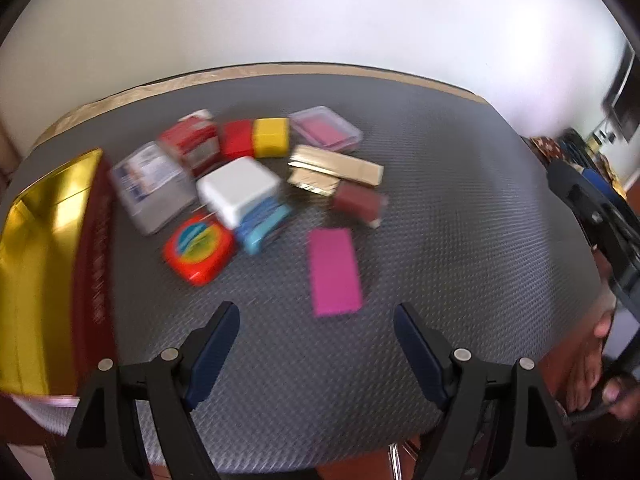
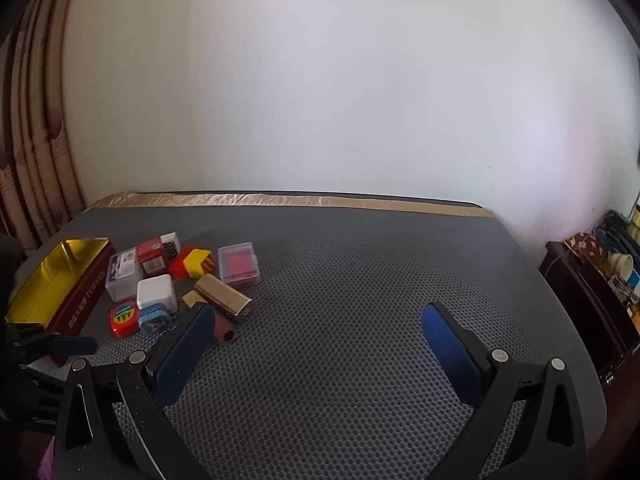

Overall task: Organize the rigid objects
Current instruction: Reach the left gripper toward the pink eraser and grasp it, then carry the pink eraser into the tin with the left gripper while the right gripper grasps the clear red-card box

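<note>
Left gripper point(image 1: 316, 320) is hovering over the grey mat point(image 1: 460, 200) with jaws spread wide and nothing between them; right gripper point(image 2: 316, 320) is likewise standing wide and empty, over bare mat to the right of the pile.

Items, near to far, as the left wrist view is showing them:
- magenta flat card point(image 1: 335, 272), lying alone just ahead of the left gripper;
- orange round-cornered case point(image 1: 199, 252) and blue case point(image 1: 262, 228), touching;
- white block point(image 1: 239, 190), resting partly on the blue case;
- maroon cylinder point(image 1: 358, 202), on its side;
- gold box point(image 1: 340, 168), lying across gold foil;
- clear lidded box point(image 1: 150, 184), beside the tin;
- red packet point(image 1: 191, 142), red block point(image 1: 237, 138), yellow block point(image 1: 271, 137), in a row;
- clear case with pink insert point(image 1: 325, 129), farthest.

Container: red tin with gold lining point(image 1: 44, 264), sitting open at the left edge of the mat, showing nothing inside where visible.

Progress, judged: sorting is appearing not yet begun; every item is lying loose outside the tin; all are remaining to be placed.
</note>
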Demonstrator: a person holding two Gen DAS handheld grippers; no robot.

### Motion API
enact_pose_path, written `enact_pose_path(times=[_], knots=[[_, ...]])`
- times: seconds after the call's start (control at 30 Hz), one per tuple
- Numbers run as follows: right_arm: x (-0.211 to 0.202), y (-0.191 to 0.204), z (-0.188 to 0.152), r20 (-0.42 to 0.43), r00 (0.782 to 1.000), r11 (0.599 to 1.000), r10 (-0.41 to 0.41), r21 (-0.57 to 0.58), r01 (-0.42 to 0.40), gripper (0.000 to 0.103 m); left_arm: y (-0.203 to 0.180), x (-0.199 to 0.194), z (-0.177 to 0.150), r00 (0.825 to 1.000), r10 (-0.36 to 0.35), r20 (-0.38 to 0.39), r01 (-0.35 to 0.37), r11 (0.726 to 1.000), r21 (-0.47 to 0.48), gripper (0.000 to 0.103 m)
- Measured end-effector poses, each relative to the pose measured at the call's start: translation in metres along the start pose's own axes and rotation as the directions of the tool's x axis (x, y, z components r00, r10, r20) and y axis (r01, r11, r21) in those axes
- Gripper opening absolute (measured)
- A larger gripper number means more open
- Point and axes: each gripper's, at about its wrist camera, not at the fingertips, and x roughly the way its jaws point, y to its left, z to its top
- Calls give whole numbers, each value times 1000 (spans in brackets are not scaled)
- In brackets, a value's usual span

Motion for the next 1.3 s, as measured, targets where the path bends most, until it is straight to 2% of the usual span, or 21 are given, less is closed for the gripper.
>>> enact_pose_path(times=[0.2,0.27,0.33,0.37,0.43,0.6,0.73,0.83,0.93,1.03,1.17,1.2,1.23,1.3], knots=[[10,-13,-2,-28,1000,999,12,46,-11,103,-9,37,21,998,2,-67,-2,1000,5,81],[15,-15,-5,-44,999,998,19,56,-16,103,-9,46,24,997,11,-79,-11,1000,3,76],[19,-18,-7,-56,998,998,24,66,-20,103,-8,56,27,995,10,-99,-9,1000,9,51],[21,-19,-8,-61,998,997,26,72,-21,103,-8,61,28,993,8,-120,-7,1000,11,43],[23,-22,-9,-74,997,996,29,87,-22,103,-11,63,27,995,28,-98,-26,999,26,30],[26,-28,-11,-83,996,994,34,102,-26,103,-11,68,28,996,17,-90,-14,1000,25,30],[28,-27,-12,-84,996,995,39,90,-32,103,7,54,11,996,-62,-60,59,997,-49,30],[29,-23,-12,-88,990,992,109,65,-104,103,18,33,-5,996,-91,-20,89,992,-84,30],[39,-9,-7,-129,963,971,235,-5,-238,103,25,8,-24,994,-110,11,110,988,-107,30],[54,16,13,-181,937,929,300,-166,-330,103,31,-16,-29,994,-109,28,111,986,-127,30],[83,41,46,-242,924,891,295,-281,-357,102,44,-45,-20,992,-106,62,115,980,-163,30],[97,48,55,-264,922,890,283,-285,-355,102,42,-49,-6,992,-106,65,115,979,-170,30],[106,51,59,-284,917,891,281,-278,-359,102,48,-56,-6,992,-96,77,109,977,-184,30],[131,59,68,-338,897,897,284,-236,-373,102,63,-73,-1,992,-81,96,100,972,-211,30]])
